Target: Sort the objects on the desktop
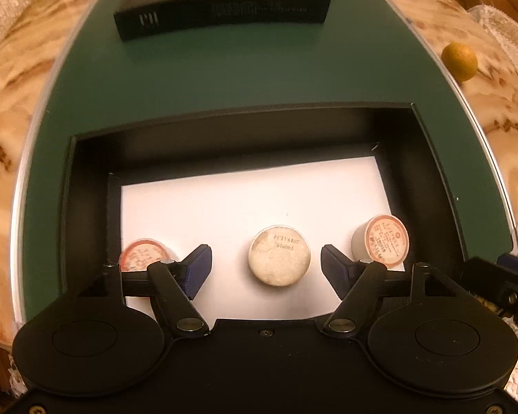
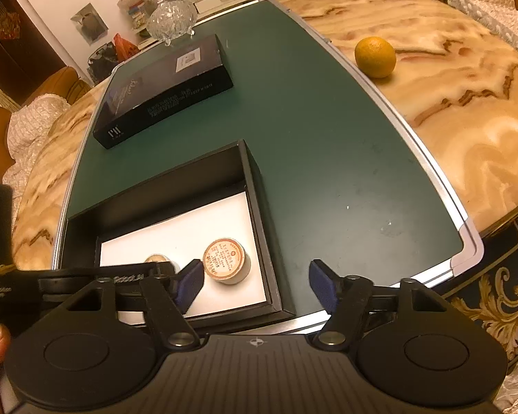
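An open black box (image 1: 89,186) with a white floor lies on the green mat (image 1: 259,79). In it are three small round pots: a pale-lidded one (image 1: 279,254) in the middle, a red-labelled one (image 1: 142,254) at the left, and a red-labelled one (image 1: 383,241) tipped on its side at the right. My left gripper (image 1: 266,269) is open, its fingers either side of the pale pot, above it. My right gripper (image 2: 255,284) is open and empty over the box's right wall (image 2: 259,207); the tipped pot (image 2: 226,261) shows there.
The black box lid (image 1: 221,10) lies at the far end of the mat, also in the right wrist view (image 2: 165,89). An orange (image 2: 375,57) sits on the marble table right of the mat. A glass bowl (image 2: 171,20) stands behind the lid.
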A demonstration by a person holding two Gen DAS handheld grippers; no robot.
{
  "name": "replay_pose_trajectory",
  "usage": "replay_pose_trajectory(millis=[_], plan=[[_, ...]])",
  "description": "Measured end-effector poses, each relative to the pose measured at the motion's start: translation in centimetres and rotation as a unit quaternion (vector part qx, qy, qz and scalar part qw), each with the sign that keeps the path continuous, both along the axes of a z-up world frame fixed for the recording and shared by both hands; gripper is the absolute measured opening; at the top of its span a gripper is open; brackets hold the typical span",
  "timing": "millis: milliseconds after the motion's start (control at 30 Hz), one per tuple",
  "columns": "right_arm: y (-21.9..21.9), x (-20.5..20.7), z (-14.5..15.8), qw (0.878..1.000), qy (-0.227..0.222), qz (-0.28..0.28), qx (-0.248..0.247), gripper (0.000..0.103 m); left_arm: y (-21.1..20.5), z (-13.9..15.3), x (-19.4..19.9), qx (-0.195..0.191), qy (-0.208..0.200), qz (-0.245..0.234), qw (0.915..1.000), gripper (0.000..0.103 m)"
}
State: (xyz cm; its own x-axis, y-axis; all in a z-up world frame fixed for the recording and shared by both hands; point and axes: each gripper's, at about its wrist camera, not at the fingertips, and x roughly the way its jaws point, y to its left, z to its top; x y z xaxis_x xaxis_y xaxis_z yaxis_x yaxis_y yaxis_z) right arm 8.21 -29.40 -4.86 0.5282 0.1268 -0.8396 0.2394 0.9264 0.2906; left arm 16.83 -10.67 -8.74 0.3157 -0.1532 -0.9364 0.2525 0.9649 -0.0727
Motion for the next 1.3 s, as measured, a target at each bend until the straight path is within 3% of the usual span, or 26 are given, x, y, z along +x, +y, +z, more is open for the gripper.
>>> replay_pose_trajectory(millis=[100,233,333,533,800,1300], plan=[[0.4,-0.3,0.7,1.0,-0.007,0.003,-0.009,0.074,0.9,1.3,-1.3,0.001,-0.013,0.006,0.9999,0.076],[1.9,-0.9,1.8,0.999,-0.019,0.019,-0.03,0.092,2.9,3.1,-4.1,-0.001,-0.04,0.017,0.999,0.079],[3.6,-1.4,2.7,0.998,-0.026,0.035,-0.048,0.094,4.3,4.0,-6.1,0.013,-0.053,0.025,0.9982,0.08],[7.8,-3.3,4.0,0.994,-0.037,0.079,-0.067,0.103,8.1,5.7,-9.3,-0.002,-0.031,0.05,0.9983,0.087],[11.5,-6.0,5.1,0.99,-0.016,0.118,-0.074,0.103,11.8,7.9,-13.2,0.015,-0.06,0.089,0.9941,0.098],[12.9,-9.1,6.3,0.99,-0.009,0.119,-0.079,0.103,13.0,8.7,-15.6,0.007,-0.058,0.092,0.9941,0.1]])
